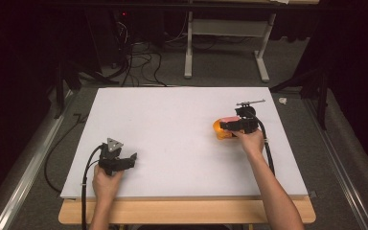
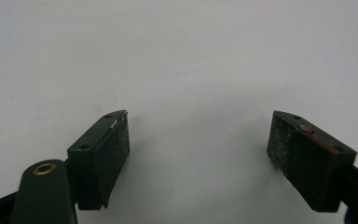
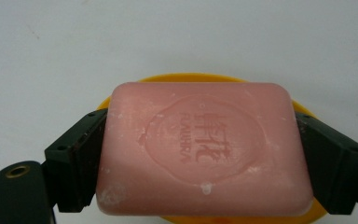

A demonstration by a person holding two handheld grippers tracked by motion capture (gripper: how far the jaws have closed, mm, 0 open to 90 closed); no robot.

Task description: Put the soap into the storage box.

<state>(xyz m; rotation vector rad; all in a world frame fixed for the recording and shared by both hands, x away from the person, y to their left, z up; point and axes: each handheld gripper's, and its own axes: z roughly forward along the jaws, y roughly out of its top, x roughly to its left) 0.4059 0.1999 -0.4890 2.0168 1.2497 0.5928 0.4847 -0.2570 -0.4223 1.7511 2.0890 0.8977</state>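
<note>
A pink bar of soap (image 3: 200, 149) with an embossed stamp sits between the jaws of my right gripper (image 3: 200, 158), which is shut on its two short sides. Under and behind it lies an orange dish (image 3: 191, 78). In the high view the right gripper (image 1: 230, 125) is at the right of the white board, over the orange dish (image 1: 219, 130), with the soap (image 1: 228, 119) showing as a pink patch. My left gripper (image 1: 127, 160) rests near the board's front left, open; its jaws (image 2: 198, 158) stand wide apart over bare white surface.
The white board (image 1: 172, 134) lies on a wooden table (image 1: 187, 211). A thin metal tool (image 1: 250, 102) lies on the board just behind the right gripper. Cables and a table frame (image 1: 225, 28) stand on the floor beyond.
</note>
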